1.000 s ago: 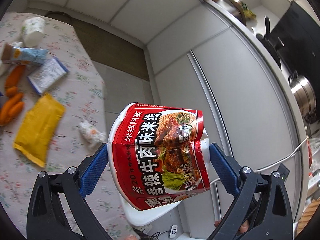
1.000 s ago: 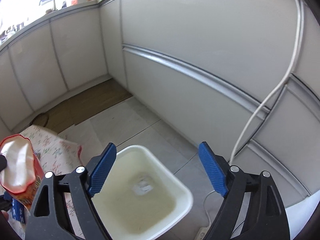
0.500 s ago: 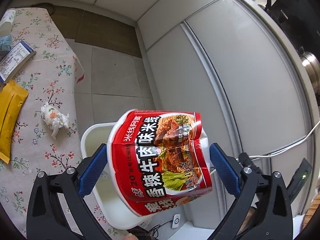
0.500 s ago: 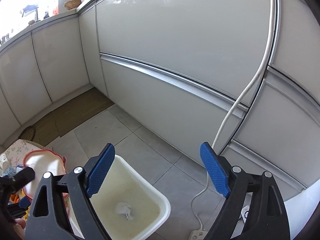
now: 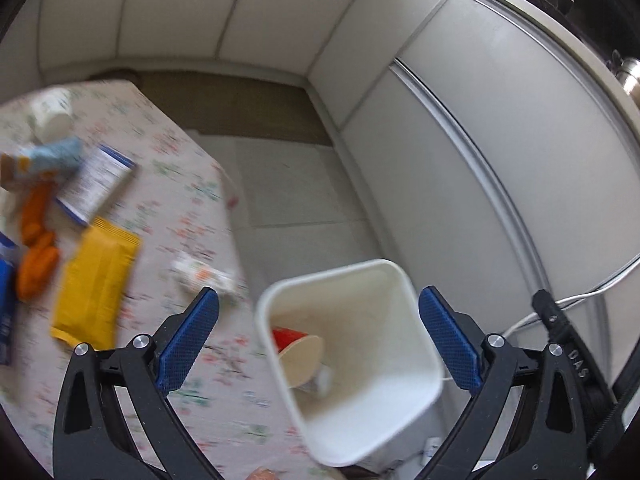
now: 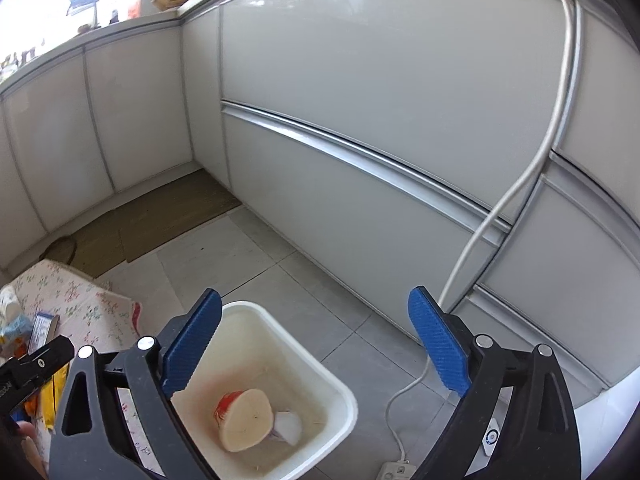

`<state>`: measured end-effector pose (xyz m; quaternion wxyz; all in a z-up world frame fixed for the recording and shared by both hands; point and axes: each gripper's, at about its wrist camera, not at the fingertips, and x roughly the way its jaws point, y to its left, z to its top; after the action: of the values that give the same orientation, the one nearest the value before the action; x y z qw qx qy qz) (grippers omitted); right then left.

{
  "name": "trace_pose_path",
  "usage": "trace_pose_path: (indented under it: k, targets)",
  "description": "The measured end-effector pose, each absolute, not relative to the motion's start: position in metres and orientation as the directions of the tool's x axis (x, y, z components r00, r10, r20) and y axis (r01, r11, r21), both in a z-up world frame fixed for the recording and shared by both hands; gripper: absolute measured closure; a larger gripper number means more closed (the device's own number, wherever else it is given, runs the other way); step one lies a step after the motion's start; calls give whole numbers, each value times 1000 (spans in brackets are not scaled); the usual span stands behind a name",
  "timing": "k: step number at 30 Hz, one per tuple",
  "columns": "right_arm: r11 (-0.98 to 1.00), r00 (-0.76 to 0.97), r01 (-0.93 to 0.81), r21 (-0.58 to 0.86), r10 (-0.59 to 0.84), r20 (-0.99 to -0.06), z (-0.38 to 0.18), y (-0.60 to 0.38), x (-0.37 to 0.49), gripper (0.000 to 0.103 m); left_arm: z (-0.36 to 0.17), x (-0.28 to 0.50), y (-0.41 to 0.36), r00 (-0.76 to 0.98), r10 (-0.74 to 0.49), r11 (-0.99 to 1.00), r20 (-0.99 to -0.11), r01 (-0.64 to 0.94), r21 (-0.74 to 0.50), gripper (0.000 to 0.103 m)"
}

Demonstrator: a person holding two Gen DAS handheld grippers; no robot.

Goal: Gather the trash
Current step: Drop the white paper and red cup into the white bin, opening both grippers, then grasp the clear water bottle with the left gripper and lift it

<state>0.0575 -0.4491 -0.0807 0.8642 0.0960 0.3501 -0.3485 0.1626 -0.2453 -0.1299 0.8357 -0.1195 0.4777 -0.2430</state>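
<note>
Left wrist view blurred: both tongs [image 5: 318, 336] [image 6: 314, 340] agape, noodle cup [image 6: 244, 420] half-hidden in bin [image 6: 344, 392].

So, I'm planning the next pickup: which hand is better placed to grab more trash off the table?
Left. The left gripper, jaws open and empty, looks over the table with its crumpled wrapper and yellow packet near. The right gripper faces the bin and cabinets.

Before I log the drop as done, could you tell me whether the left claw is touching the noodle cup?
Apart. In the left wrist view the left claw stands open and empty, while the noodle cup lies on its side down inside the white bin.
</note>
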Motion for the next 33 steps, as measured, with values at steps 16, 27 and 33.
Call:
trace_pose_path:
  k: [16,27,33]
  targets:
    - [891,607,442,-105,-384,-696,-90,-331,112,7,-118,173,-126,625,-227,973,-747,179,-146,7]
    - [950,615,273,-150,-293,-732,-111,-244,146,7,-133,201,-13,588,-58,998,-807,60,-29,7]
    - [966,588,214,-143,-244,-771,-125,-224,156,7,-163,220,29,422,-4,989,-907,137,60,7]
